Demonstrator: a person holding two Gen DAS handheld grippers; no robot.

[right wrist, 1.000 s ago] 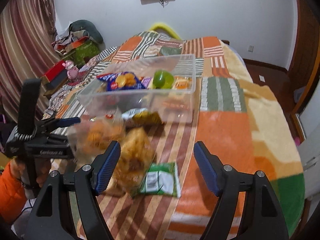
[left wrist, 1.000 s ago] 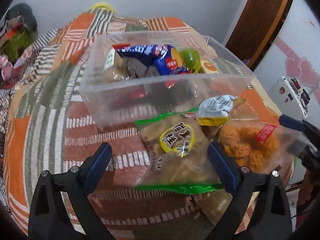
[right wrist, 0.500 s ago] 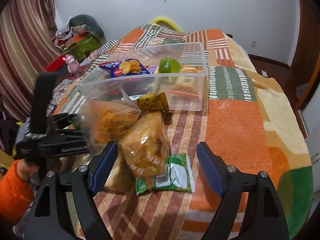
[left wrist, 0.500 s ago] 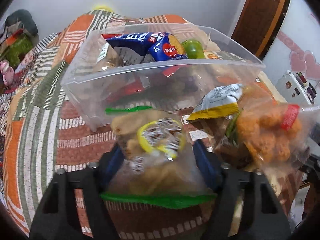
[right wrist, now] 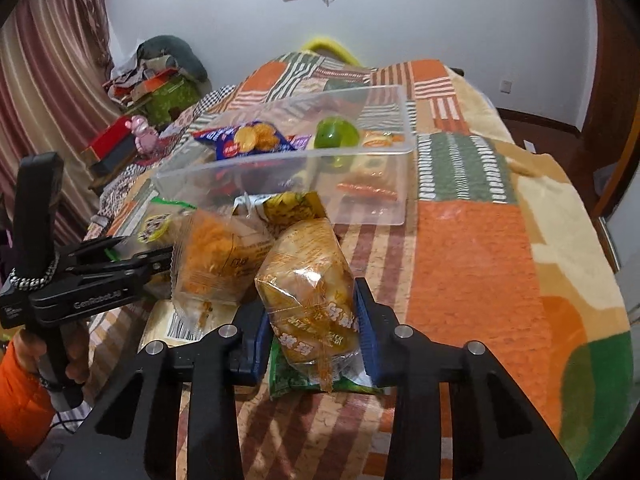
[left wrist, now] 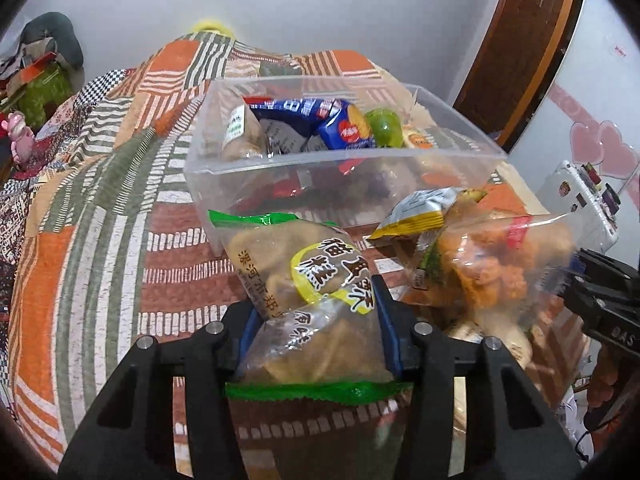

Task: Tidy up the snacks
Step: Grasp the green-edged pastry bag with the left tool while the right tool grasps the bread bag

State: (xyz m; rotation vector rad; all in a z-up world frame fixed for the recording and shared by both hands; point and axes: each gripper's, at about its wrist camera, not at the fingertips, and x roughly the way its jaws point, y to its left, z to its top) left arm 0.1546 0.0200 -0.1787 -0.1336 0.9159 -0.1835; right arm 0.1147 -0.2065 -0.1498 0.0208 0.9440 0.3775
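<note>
Left view: left gripper [left wrist: 318, 320] clamped on a green-edged bag [left wrist: 308, 296], raised near the clear bin [left wrist: 344, 168], likely for dropping in; bin on the bed [left wrist: 100, 220], holding a blue packet [left wrist: 320, 120] and green ball [left wrist: 385, 128]. Right view: right gripper [right wrist: 314, 326] pinching a yellow bag [right wrist: 308, 280], short of the bin [right wrist: 372, 192]; orange bag [right wrist: 216, 256] alongside.

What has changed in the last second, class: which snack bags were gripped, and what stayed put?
The left gripper closed on the green-edged bag; the right gripper closed on the yellow bag. Both were open a second ago. The clear box and the snacks inside stayed put.
</note>
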